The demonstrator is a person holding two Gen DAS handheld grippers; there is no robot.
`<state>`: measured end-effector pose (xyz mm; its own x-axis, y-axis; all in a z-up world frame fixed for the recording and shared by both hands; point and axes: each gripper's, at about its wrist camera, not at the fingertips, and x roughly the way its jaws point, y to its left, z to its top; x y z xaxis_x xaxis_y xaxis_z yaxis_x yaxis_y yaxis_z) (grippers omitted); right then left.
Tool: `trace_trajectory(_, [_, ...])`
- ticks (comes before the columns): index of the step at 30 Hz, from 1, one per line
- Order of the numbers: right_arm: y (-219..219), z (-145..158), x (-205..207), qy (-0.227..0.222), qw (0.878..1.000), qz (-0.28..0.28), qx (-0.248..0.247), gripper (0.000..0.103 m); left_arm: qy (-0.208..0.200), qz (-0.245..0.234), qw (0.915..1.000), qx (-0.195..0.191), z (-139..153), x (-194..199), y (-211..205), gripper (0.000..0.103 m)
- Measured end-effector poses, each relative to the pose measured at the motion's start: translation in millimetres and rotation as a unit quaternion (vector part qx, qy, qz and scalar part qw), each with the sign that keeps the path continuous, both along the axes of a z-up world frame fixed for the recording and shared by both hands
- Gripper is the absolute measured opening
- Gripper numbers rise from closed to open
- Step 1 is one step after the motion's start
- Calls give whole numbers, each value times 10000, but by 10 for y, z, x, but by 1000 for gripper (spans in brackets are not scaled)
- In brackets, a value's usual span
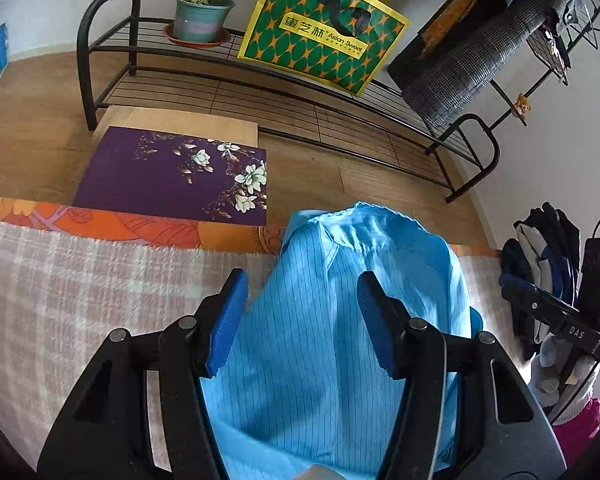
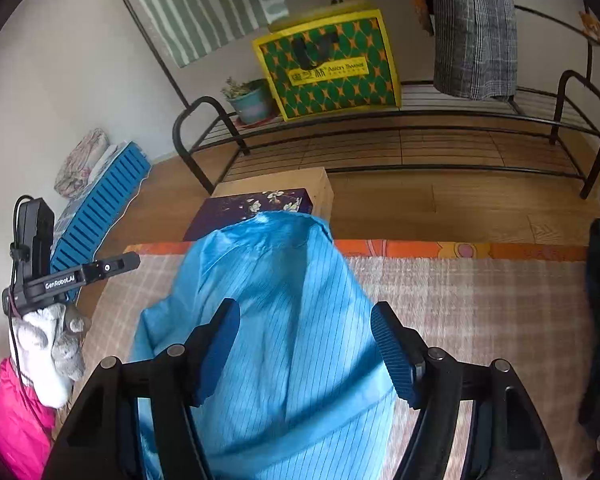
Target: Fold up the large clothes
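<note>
The light blue pinstriped fabric garment [image 1: 340, 320] lies on the pink-and-white checked blanket [image 1: 80, 300], its long axis running straight away from both grippers toward the orange patterned bed edge [image 1: 140, 224]. The left gripper [image 1: 302, 320] and right gripper [image 2: 306, 352] both hover over it with jaws apart, clamped on nothing, about equally near. Open blanket lies left and right for folding

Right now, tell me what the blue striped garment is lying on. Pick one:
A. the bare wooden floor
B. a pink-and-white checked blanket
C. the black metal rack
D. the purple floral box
B: the blue striped garment is spread on the pink-and-white checked blanket, with the open left hand-held gripper and open right hand-held gripper above it.
</note>
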<state>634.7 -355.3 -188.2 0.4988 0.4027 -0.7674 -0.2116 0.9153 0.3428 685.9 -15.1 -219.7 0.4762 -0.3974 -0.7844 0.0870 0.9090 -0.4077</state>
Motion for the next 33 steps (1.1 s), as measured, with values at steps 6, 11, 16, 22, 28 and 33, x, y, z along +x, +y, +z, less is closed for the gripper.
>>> trace_trajectory(6, [52, -370, 617, 441, 9982, 61, 390, 67, 417, -341, 9984, 172, -374, 356, -207, 58])
trace_trajectory(11, [178, -704, 829, 846, 9932, 71, 795, 50, 468, -306, 9983, 185, -550, 447, -337, 20])
trace_trajectory(16, [425, -718, 742, 510, 9977, 217, 396, 7, -33, -328, 9983, 475, -444, 335, -473, 2])
trace_trajectory(22, [391, -301, 503, -119, 9985, 175, 510, 2, -403, -179, 9986, 282, -50, 100, -410, 1])
trace_trajectory(28, [427, 236, 15, -608, 9965, 372, 435, 1, -797, -153, 9966, 167, 487, -433, -306, 0])
trace_trajectory(33, [435, 625, -479, -839, 9948, 512, 280, 0, -964, -235, 9947, 271, 833, -956, -275, 0])
